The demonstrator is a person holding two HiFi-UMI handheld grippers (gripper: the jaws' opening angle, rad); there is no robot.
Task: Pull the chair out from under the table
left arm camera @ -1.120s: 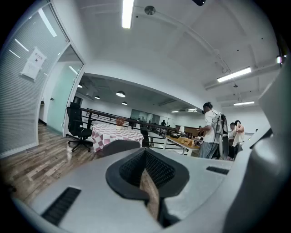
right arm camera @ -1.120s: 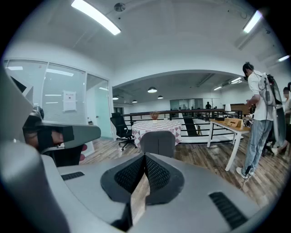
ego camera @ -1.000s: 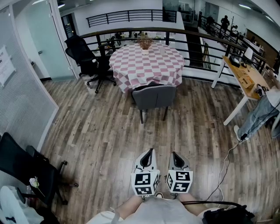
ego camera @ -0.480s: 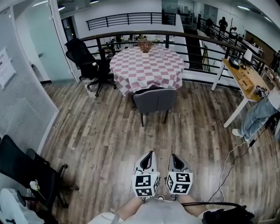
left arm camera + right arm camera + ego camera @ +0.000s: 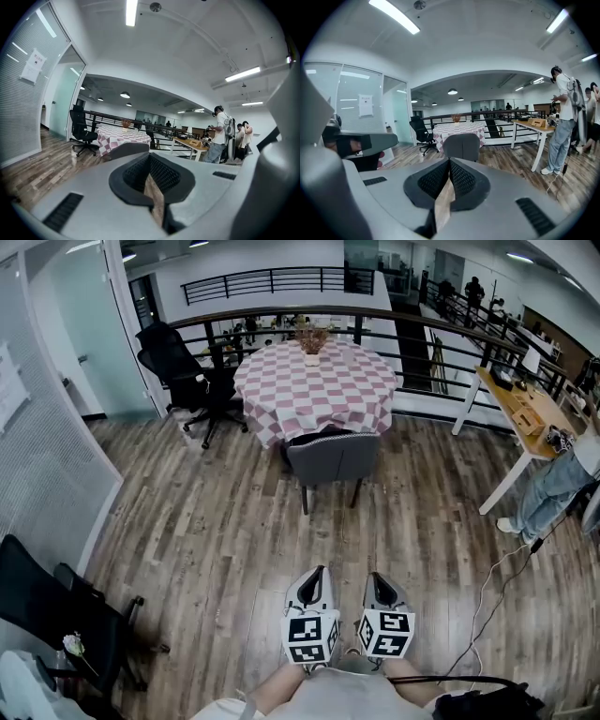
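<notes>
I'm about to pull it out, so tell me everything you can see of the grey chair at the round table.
The grey chair has a curved, padded-looking backrest that faces the camera, and thin dark legs. It stands upright on the wood plank floor. Its seat is pushed under the round table and is hidden. The hem of the table's red-and-white checked cloth hangs just behind the backrest's top edge; whether they touch cannot be told.

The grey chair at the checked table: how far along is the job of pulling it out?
Done: nothing; the grey chair sits tucked against the checked table. In hand: the left gripper and right gripper, fingers shut and empty, are well short of it across the wooden floor. Left: approach, grip the chair, pull it out.
</notes>
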